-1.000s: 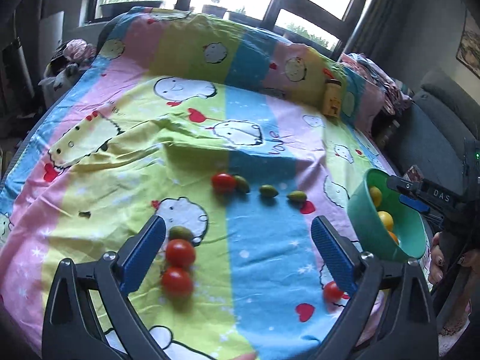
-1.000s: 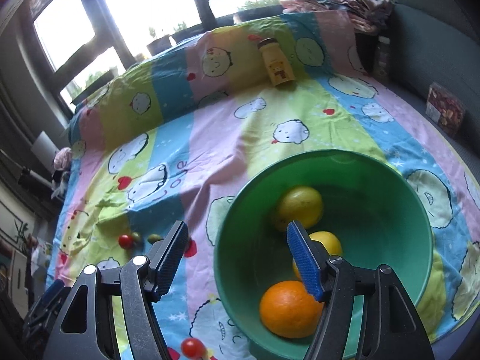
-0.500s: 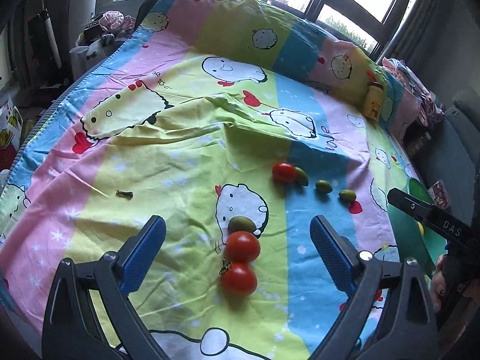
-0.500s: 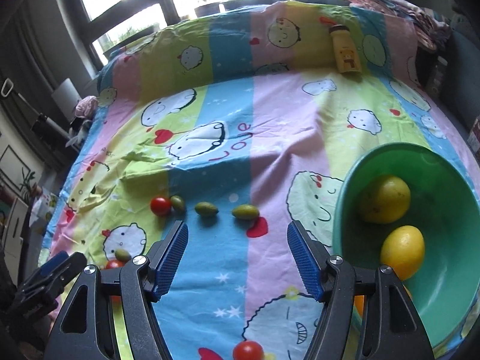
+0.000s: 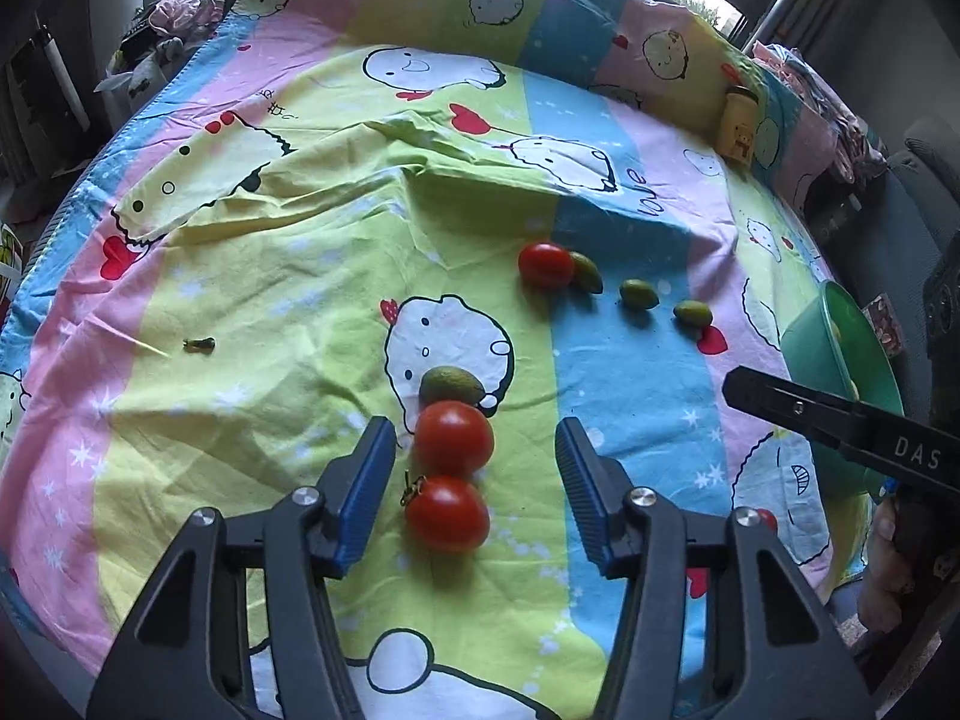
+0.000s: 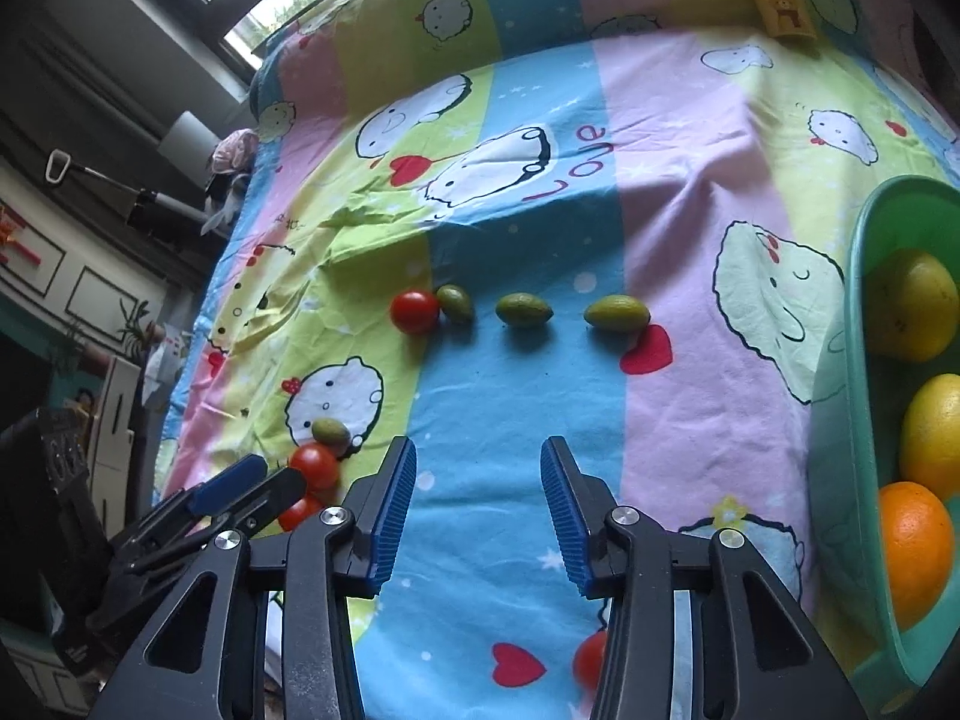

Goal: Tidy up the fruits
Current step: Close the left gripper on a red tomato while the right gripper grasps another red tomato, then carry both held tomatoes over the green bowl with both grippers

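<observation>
My left gripper (image 5: 474,483) is open, its blue pads on either side of two red tomatoes (image 5: 454,438) (image 5: 447,513), with a green olive-like fruit (image 5: 450,385) just beyond them. Farther off lie a third tomato (image 5: 545,265) and three green fruits (image 5: 639,293). My right gripper (image 6: 477,504) is open and empty above the blue stripe of the sheet, short of the row of green fruits (image 6: 523,308) (image 6: 617,313) and the tomato (image 6: 414,311). The green bowl (image 6: 852,396) at the right holds two lemons (image 6: 912,306) and an orange (image 6: 915,543).
A cartoon-print sheet (image 5: 300,252) covers the bed. A yellow bottle (image 5: 738,127) lies at the far side near the pillows. Another tomato (image 6: 589,660) lies partly hidden under my right gripper. A small dark stem (image 5: 199,345) lies at the left. Windows are behind the bed.
My left gripper has moved forward and down so the two near tomatoes sit between its pads. My right gripper has swung left off the bowl and closer to the row of green fruits.
</observation>
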Tool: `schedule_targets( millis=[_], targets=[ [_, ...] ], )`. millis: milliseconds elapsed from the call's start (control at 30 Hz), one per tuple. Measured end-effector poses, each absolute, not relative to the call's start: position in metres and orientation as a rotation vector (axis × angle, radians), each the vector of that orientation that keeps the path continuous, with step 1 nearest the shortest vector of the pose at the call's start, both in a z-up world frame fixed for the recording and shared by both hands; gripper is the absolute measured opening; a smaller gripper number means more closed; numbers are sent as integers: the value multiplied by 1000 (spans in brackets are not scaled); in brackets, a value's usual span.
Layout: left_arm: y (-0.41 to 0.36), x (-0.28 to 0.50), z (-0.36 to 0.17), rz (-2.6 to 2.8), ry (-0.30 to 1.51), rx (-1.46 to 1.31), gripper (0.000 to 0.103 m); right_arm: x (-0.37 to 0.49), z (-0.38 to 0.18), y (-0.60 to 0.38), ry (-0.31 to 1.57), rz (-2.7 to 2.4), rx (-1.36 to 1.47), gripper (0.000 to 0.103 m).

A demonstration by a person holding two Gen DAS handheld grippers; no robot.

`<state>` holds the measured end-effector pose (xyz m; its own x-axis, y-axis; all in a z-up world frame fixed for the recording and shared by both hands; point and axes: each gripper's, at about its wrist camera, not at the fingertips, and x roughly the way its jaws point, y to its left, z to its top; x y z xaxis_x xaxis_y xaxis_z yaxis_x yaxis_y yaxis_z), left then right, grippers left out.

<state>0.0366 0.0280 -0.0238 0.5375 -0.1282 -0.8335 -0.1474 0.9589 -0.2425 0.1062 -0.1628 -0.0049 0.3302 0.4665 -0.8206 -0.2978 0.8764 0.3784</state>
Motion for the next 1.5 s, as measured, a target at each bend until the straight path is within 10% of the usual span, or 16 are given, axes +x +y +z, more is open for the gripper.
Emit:
schedule_targets(
  millis=[600, 1500],
  targets=[
    [34, 51, -45, 11, 1096, -383, 33, 57, -27, -193, 1152, 415, -2, 46],
    [31, 45, -33, -25, 1044, -422, 31, 47, -31, -195, 1121, 444, -28, 29]
  ],
)
